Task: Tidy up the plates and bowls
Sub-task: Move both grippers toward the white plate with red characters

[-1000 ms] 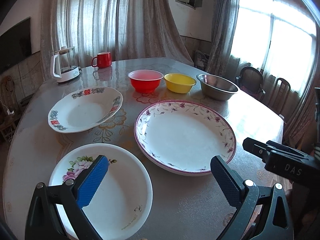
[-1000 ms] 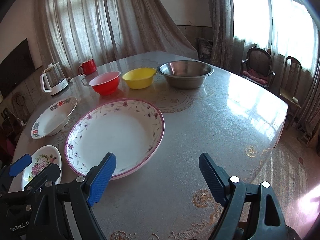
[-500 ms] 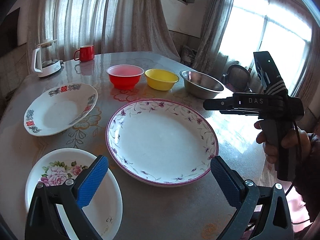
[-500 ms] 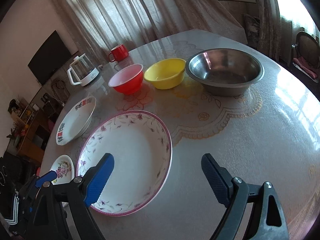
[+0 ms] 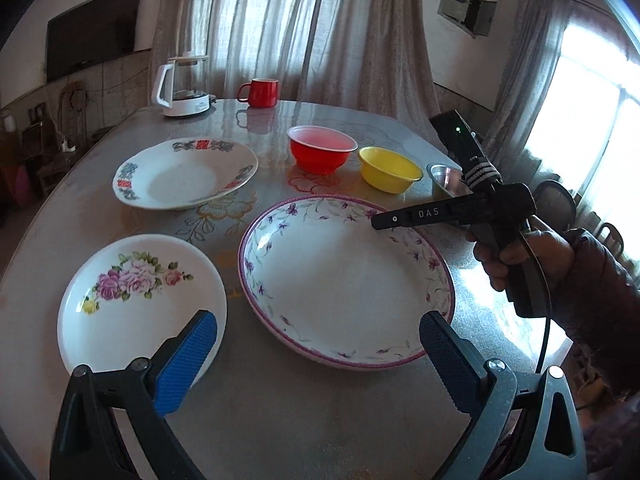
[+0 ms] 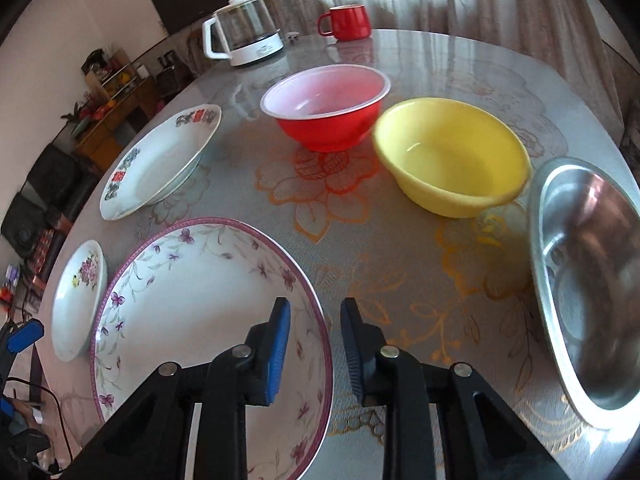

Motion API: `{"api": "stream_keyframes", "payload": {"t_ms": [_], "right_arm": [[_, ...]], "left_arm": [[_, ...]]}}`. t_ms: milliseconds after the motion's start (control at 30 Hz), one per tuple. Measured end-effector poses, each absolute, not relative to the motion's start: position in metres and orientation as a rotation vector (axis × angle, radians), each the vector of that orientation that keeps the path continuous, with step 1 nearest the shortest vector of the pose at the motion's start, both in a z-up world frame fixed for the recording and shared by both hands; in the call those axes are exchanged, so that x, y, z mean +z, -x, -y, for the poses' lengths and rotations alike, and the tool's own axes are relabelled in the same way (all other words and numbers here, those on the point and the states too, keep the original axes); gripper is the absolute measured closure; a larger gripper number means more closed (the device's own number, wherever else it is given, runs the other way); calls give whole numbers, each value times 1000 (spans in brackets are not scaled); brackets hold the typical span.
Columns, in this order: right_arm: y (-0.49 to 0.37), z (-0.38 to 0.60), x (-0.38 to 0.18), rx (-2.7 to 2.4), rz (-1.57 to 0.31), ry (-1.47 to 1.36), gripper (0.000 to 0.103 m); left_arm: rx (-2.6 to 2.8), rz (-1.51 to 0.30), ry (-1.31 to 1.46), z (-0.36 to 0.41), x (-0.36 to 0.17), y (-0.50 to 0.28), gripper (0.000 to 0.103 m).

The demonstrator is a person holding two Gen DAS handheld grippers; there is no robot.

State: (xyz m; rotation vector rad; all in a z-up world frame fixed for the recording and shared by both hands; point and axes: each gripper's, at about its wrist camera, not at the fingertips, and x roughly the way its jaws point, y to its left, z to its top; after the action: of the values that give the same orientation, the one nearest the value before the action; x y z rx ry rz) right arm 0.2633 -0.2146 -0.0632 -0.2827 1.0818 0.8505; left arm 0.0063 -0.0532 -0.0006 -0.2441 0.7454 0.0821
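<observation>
A large purple-rimmed plate lies mid-table. A small rose plate lies left of it, and a red-and-blue patterned plate behind that. A red bowl, a yellow bowl and a steel bowl stand in a row. My left gripper is open and empty above the near table edge. My right gripper is partly closed and empty, over the large plate's right rim; its body shows in the left wrist view.
A glass kettle and a red mug stand at the table's far side. Chairs stand by the bright window to the right. Curtains hang behind the table.
My right gripper has moved forward over the large plate's rim towards the bowls and its jaws have narrowed from wide open. My left gripper has pulled back and turned left.
</observation>
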Motion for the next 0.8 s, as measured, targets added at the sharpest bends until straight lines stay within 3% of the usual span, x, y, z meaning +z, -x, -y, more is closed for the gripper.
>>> {"api": "stream_keyframes", "payload": {"t_ms": [67, 200, 267, 433, 800], "right_arm": [[-264, 206, -67, 893, -1075, 324, 81], [-266, 200, -67, 947, -1042, 377, 80], [-266, 201, -66, 971, -1036, 399, 80], [-272, 196, -69, 1027, -1054, 393, 79], [-269, 197, -68, 1053, -1046, 418, 82]], "left_arm": [[102, -773, 258, 59, -6, -3, 12], [143, -819, 290, 67, -17, -5, 43], [165, -838, 315, 68, -22, -9, 45], [179, -852, 396, 62, -31, -17, 61], [250, -880, 368, 52, -39, -31, 69]]}}
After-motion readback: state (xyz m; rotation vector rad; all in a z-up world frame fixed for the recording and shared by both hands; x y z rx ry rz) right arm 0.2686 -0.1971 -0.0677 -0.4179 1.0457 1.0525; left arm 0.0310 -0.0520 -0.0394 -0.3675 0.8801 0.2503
